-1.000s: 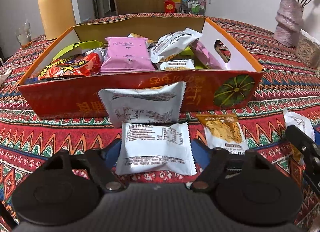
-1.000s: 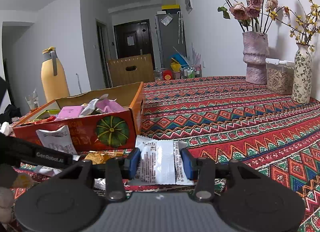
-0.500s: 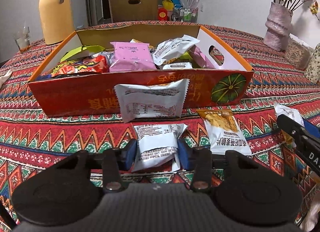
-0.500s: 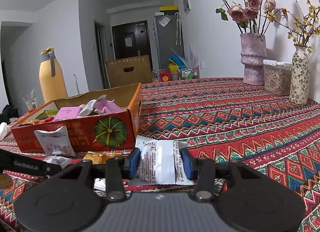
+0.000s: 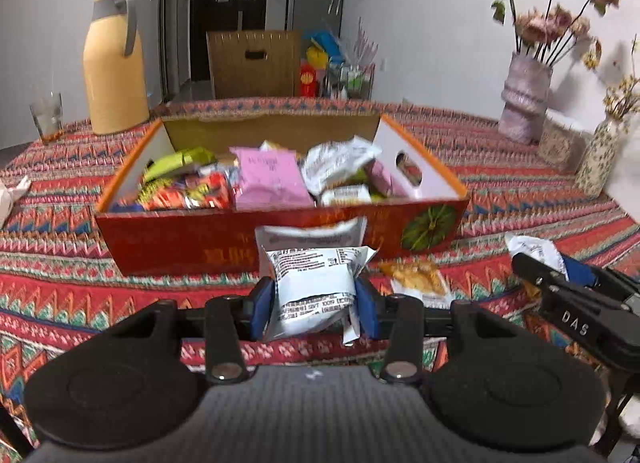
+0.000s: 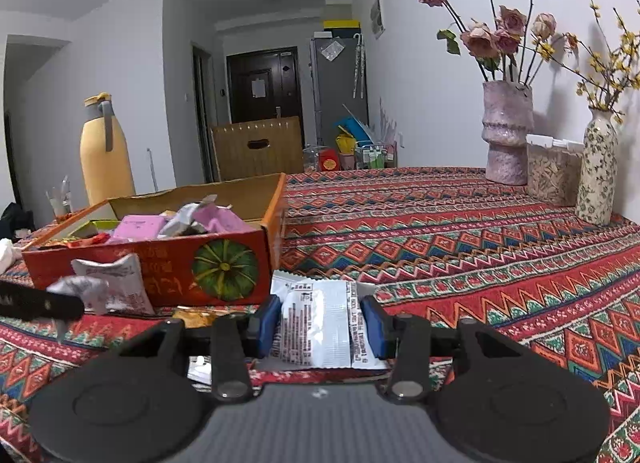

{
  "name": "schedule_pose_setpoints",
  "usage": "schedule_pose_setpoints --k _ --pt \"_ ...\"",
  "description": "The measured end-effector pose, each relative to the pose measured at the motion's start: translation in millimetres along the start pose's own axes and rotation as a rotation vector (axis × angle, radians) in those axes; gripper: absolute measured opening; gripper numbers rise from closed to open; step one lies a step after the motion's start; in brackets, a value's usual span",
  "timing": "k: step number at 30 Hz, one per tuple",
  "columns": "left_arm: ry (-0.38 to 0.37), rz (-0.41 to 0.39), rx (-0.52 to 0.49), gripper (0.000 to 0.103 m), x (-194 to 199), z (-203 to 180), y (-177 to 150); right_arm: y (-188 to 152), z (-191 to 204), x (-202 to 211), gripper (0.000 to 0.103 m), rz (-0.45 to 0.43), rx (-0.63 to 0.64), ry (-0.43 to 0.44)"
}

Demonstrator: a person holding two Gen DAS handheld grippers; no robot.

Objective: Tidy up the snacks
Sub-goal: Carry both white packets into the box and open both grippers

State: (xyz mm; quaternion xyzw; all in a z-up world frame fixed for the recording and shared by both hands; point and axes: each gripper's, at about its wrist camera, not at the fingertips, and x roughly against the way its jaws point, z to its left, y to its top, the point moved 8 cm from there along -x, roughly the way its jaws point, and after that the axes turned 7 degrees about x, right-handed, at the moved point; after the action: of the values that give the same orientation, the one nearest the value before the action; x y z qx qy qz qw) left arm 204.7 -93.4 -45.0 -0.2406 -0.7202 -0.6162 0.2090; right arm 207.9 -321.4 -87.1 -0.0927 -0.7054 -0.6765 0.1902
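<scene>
Now, with our left gripper (image 5: 315, 300) pinching a white foil snack packet (image 5: 312, 283) before the red-and-orange cardboard box (image 5: 248, 239) and our right gripper (image 6: 320, 323) clamping another white sachet (image 6: 320, 327), we should lift the packet clear over the front wall.

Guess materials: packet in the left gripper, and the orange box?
Packet in the left gripper: looks like thin plastic film, semi-gloss white with print; it creases where squeezed and has crimped serrated ends. Orange box: looks like printed cardboard; raw brown inside the back wall, white inside the side walls, die-cut handle hole.
</scene>
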Motion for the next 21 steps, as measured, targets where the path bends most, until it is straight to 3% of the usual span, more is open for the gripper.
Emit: schedule_pose_setpoints --k 10,21 --pt "0.008 -0.114 0.009 0.045 19.2 17.5 44.6 51.7 33.9 3.4 0.044 -0.088 0.085 0.037" --pt "0.059 -0.196 0.012 0.045 5.5 40.5 94.7 99.4 66.0 -47.6 0.044 -0.09 0.125 0.05"
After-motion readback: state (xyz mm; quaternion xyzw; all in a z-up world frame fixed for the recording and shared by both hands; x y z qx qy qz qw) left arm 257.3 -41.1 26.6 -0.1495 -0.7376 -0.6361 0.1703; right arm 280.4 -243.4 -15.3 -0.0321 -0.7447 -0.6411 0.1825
